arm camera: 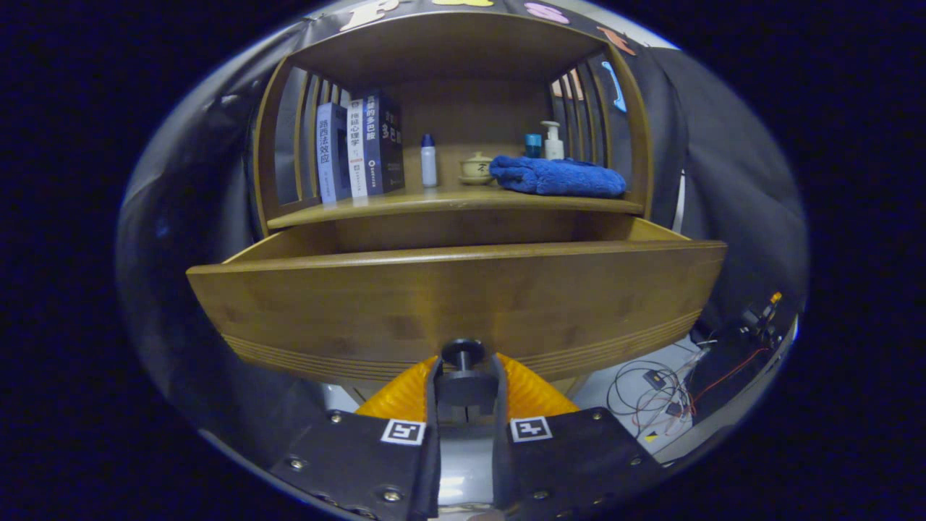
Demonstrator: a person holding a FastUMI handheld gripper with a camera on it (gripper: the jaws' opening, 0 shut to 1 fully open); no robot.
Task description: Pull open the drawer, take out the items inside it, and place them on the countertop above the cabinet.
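A wooden cabinet's drawer (pixel 456 297) stands pulled well out toward me, its broad front panel filling the space just ahead of my fingers. My gripper (pixel 464 380) is shut on the drawer's dark round knob (pixel 463 352), with a finger pressing on each side of its stem. The drawer's inside is hidden behind the front panel; only its side walls and rim show. Above it lies the countertop (pixel 434 205), carrying a folded blue towel (pixel 557 176) at its right.
On the countertop stand several books (pixel 358 148) at the left, a small white bottle (pixel 429 161), a little lidded cup (pixel 476 168), and a pump bottle (pixel 553 141) behind the towel. Loose cables (pixel 655 391) lie on the floor to the right of the cabinet.
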